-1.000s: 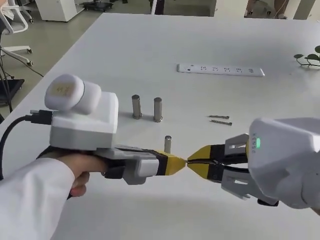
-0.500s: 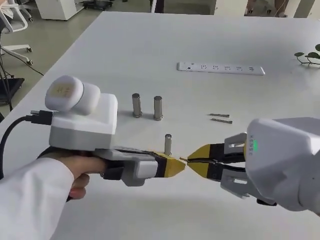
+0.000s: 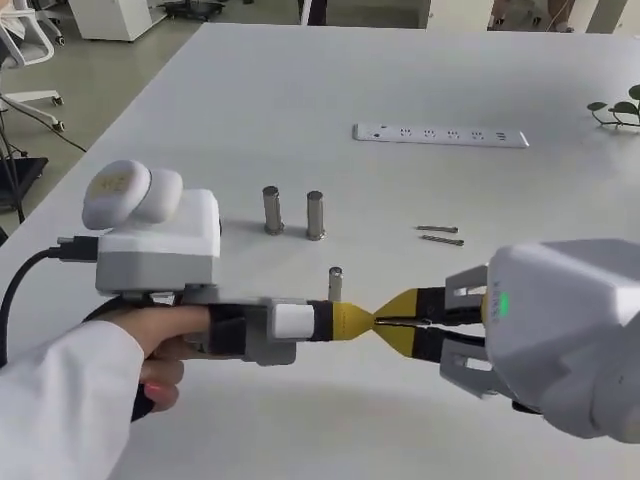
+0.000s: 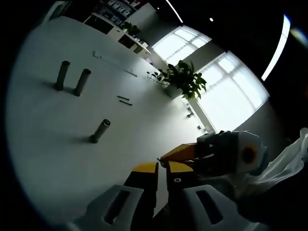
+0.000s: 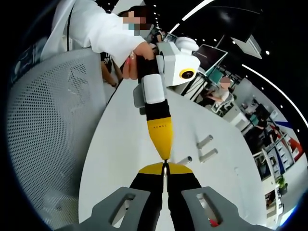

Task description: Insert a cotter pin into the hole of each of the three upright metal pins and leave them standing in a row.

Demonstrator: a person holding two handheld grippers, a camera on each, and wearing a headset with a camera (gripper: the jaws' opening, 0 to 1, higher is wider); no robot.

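Readable text: none I can make out. There's small dark lettering on the yellow jaw of the left gripper (image 3: 360, 322) in the right gripper view, too small to read, and the power strip (image 3: 440, 137) shows no legible marking. Counts: 3 metal pins, all upright on the white table (image 3: 300, 90). Two stand side by side at the back (image 3: 272, 210) (image 3: 315, 216). The third (image 3: 335, 284) is nearer and apart from them, just behind the left gripper's tip in the head view, so they don't form one row. 2 cotter pins (image 3: 439, 235) lie flat and loose on the table, close together, right of the metal pins and well short of the power strip. 1 power strip, and 1 leafy plant (image 3: 620, 112) at the right edge. The grippers are nose to nose above the table in front of the near metal pin, with the right gripper (image 3: 384, 323) tip touching the left tip. Right jaws are pinched nearly closed on a thin dark sliver that reads as a third cotter pin (image 5: 164, 172); it's small, so I'm not certain. Left jaws are drawn to a slit, and I can't tell if they also grip that sliver. A green light (image 3: 503, 300) is lit on the right gripper body. A hand (image 3: 170, 335) in a white sleeve (image 3: 60, 400) holds the left gripper.
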